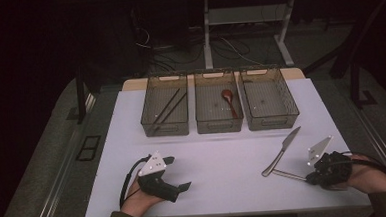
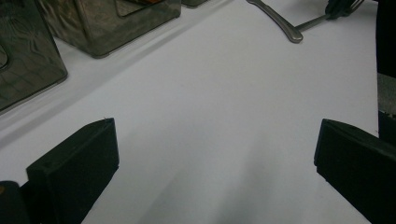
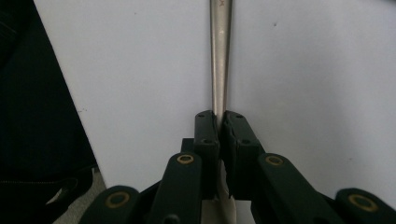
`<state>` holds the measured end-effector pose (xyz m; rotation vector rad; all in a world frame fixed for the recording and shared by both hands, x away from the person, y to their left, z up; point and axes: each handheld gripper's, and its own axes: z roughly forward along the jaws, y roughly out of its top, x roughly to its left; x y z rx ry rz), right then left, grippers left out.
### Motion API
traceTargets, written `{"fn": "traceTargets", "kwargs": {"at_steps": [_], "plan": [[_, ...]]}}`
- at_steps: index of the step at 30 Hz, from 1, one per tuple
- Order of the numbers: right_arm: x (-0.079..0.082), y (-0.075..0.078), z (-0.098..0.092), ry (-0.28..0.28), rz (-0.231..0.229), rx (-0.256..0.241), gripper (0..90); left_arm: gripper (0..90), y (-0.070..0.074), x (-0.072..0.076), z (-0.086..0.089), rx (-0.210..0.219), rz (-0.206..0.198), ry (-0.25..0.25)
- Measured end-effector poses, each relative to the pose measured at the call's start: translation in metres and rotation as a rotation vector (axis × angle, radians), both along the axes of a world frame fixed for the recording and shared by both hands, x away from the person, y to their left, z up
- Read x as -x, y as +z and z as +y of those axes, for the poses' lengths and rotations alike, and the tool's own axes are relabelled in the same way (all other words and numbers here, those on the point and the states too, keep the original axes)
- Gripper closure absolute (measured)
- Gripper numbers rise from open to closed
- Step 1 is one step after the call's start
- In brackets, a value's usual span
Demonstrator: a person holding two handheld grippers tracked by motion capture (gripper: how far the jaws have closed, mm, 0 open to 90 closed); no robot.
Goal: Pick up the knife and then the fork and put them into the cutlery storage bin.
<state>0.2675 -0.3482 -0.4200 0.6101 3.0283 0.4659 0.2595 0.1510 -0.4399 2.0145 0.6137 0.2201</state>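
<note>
Right tongs (image 3: 217, 122) clamp the fork (image 3: 220, 51) handle between them; left tongs (image 2: 215, 163) gape.

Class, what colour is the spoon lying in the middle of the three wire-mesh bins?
The spoon is dark reddish-brown, seen best in the high view.

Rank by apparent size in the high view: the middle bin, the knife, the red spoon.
1. middle bin, clearly the largest.
2. knife.
3. red spoon, a little shorter than the knife, though it lies farther from the camera, so this is unsure.
</note>
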Motion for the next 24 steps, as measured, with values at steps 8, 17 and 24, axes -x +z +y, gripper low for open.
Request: {"fn": "traceTargets", "kwargs": {"at_steps": [8, 17, 24], "plan": [[0.005, 0.010, -0.009, -0.028, -0.024, -0.081, 83.5, 0.0, 0.000, 0.000, 0.001, 0.001, -0.001, 0.001], [0.011, 0.027, -0.022, -0.075, -0.060, -0.163, 83.5, 0.0, 0.000, 0.000, 0.000, 0.003, -0.002, 0.002], [0.007, 0.039, -0.027, -0.122, -0.111, -0.237, 83.4, 0.0, 0.000, -0.001, 0.002, 0.001, -0.002, 0.003]]}}
